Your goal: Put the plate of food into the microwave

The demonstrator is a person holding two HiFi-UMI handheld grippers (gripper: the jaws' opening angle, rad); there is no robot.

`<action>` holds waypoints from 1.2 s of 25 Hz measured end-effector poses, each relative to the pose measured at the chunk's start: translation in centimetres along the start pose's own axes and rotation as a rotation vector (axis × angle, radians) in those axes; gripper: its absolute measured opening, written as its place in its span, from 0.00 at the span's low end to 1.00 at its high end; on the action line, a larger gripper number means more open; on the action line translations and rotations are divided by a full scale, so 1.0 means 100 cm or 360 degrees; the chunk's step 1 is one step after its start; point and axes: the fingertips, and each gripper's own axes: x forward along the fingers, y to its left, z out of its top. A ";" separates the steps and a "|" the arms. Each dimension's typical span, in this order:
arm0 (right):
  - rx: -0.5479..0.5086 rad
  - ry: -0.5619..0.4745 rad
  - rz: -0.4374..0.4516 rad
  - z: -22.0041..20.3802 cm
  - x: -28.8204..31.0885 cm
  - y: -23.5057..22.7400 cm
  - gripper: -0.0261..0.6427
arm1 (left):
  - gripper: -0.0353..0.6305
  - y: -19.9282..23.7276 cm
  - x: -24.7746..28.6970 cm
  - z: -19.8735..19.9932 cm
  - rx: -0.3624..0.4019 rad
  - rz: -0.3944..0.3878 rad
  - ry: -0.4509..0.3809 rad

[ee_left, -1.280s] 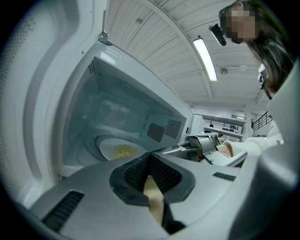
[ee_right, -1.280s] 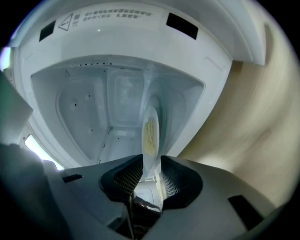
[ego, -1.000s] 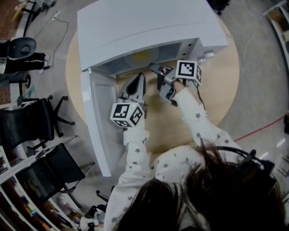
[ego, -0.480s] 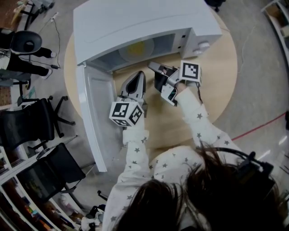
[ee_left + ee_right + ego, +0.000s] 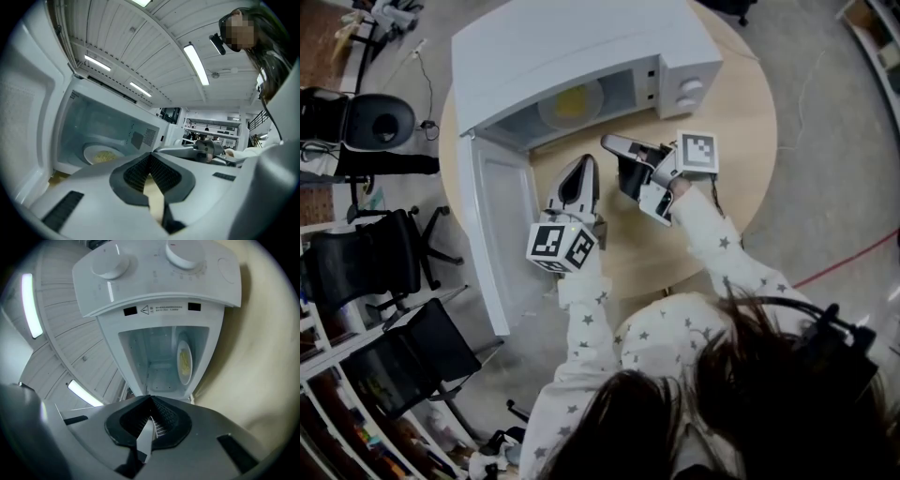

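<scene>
The white microwave [image 5: 562, 47] stands at the back of the round wooden table [image 5: 741, 169] with its door [image 5: 502, 234] swung wide open to the left. Inside on the turntable rests the plate of yellow food [image 5: 572, 101], also visible in the left gripper view [image 5: 101, 154] and the right gripper view [image 5: 185, 363]. My left gripper [image 5: 578, 173] [image 5: 151, 157] is shut and empty, pointing at the opening from just in front. My right gripper [image 5: 611, 142] [image 5: 151, 399] is shut on nothing, its tip near the cavity's right front edge.
The microwave's two knobs [image 5: 686, 89] [image 5: 110, 266] sit on its right panel. The open door reaches past the table's left edge. Black office chairs [image 5: 366, 253] stand on the floor at the left. A red cable [image 5: 844, 267] runs across the floor at the right.
My right gripper's jaws have come together from wide open. Both grippers stay in front of the opening, and the head view has shifted slightly.
</scene>
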 end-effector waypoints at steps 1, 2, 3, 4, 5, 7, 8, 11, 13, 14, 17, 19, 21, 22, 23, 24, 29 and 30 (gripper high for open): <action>-0.0005 0.0017 0.0014 -0.004 -0.004 0.007 0.05 | 0.06 -0.007 -0.003 0.006 0.0005 -0.0010 -0.0015; -0.0011 0.0034 0.0035 -0.007 -0.008 0.014 0.05 | 0.06 -0.014 -0.006 0.011 0.0007 -0.0022 -0.0031; -0.0021 0.0050 0.0060 -0.011 -0.012 0.022 0.05 | 0.06 -0.021 -0.009 0.017 0.0010 -0.0039 -0.0047; -0.0035 0.0068 0.0086 -0.014 -0.015 0.028 0.05 | 0.06 -0.027 -0.012 0.023 0.0015 -0.0061 -0.0058; -0.0048 0.0088 0.0109 -0.017 -0.018 0.034 0.05 | 0.06 -0.035 -0.014 0.028 0.0025 -0.0089 -0.0062; -0.0062 0.0127 0.0150 -0.024 -0.027 0.045 0.05 | 0.06 -0.052 -0.020 0.037 0.0054 -0.0133 -0.0048; -0.0068 0.0145 0.0166 -0.028 -0.032 0.050 0.05 | 0.06 -0.059 -0.023 0.041 0.0069 -0.0146 -0.0042; -0.0054 0.0188 0.0213 -0.038 -0.043 0.069 0.05 | 0.06 -0.076 -0.035 0.053 0.0094 -0.0177 -0.0049; -0.0034 0.0202 0.0248 -0.042 -0.050 0.082 0.05 | 0.06 -0.083 -0.040 0.062 0.0088 -0.0190 -0.0071; -0.0027 0.0211 0.0267 -0.044 -0.054 0.088 0.05 | 0.06 -0.087 -0.043 0.066 0.0085 -0.0200 -0.0083; -0.0016 0.0237 0.0321 -0.056 -0.068 0.101 0.05 | 0.06 -0.104 -0.055 0.073 0.0104 -0.0234 -0.0093; -0.0007 0.0247 0.0346 -0.063 -0.076 0.107 0.05 | 0.05 -0.112 -0.062 0.075 0.0132 -0.0237 -0.0092; -0.0004 0.0263 0.0353 -0.069 -0.080 0.109 0.05 | 0.06 -0.115 -0.068 0.079 0.0148 -0.0229 -0.0102; 0.0002 0.0270 0.0357 -0.071 -0.081 0.110 0.05 | 0.06 -0.117 -0.070 0.081 0.0150 -0.0228 -0.0109; 0.0015 0.0273 0.0363 -0.073 -0.082 0.112 0.05 | 0.06 -0.118 -0.073 0.082 0.0152 -0.0228 -0.0111; 0.0035 0.0272 0.0373 -0.075 -0.083 0.113 0.05 | 0.06 -0.119 -0.075 0.083 0.0156 -0.0227 -0.0109; 0.0077 0.0284 0.0405 -0.085 -0.089 0.122 0.05 | 0.06 -0.129 -0.085 0.083 0.0178 -0.0218 -0.0099; 0.0082 0.0288 0.0411 -0.086 -0.089 0.123 0.05 | 0.06 -0.133 -0.085 0.083 0.0195 -0.0225 -0.0096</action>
